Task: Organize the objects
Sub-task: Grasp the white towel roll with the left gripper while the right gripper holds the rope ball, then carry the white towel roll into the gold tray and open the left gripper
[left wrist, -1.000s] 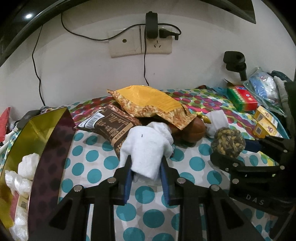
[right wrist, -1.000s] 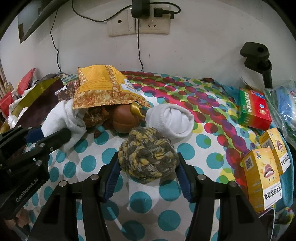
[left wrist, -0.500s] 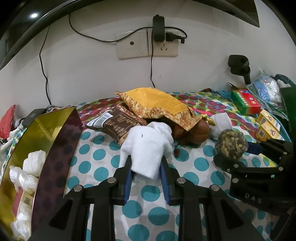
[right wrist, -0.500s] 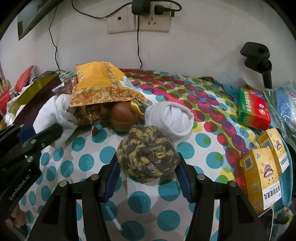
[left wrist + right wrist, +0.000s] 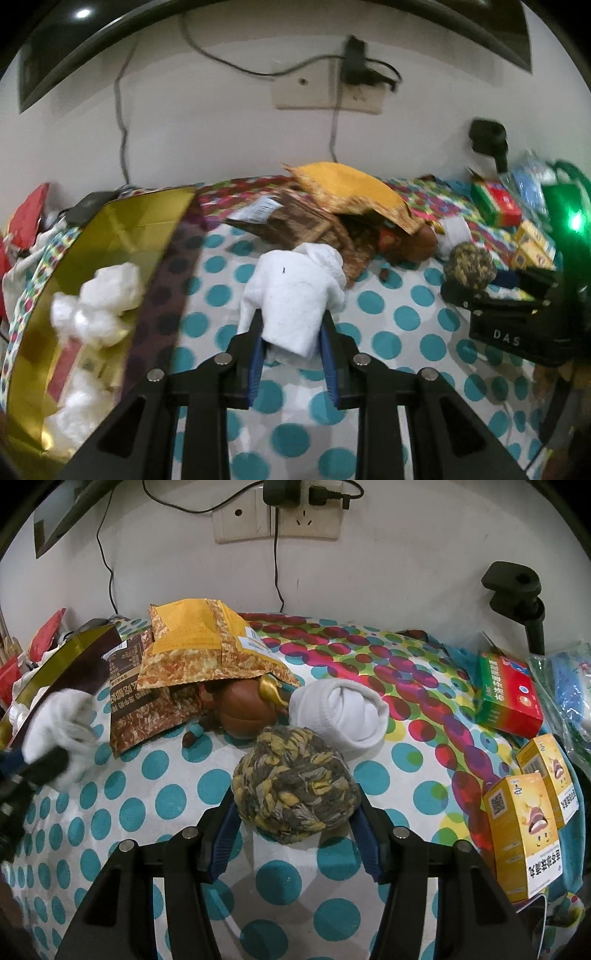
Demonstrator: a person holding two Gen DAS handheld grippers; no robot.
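White folded sock (image 5: 291,295) sat clamped between the blue pads of the left gripper (image 5: 291,354), its lower end pinched at a narrow setting and its bulk projecting forward above the polka-dot tablecloth (image 5: 384,317). Round braided rope ball in yellow and grey (image 5: 295,782) was gripped between the pads of the right gripper (image 5: 295,823), jaws at a medium spread, the ball resting low over the cloth. Just beyond the ball lay a second rolled white sock (image 5: 340,712), a brown rounded figurine (image 5: 243,709), and an orange snack packet (image 5: 207,646) overlapping a brown snack packet (image 5: 144,709). A gold-lined open box (image 5: 122,236) holding white wadding stood to the left of the left gripper.

Compared with one second earlier, the left gripper had shifted leftward toward the box, which filled more of its view; its grip was unchanged. The right gripper had held position.
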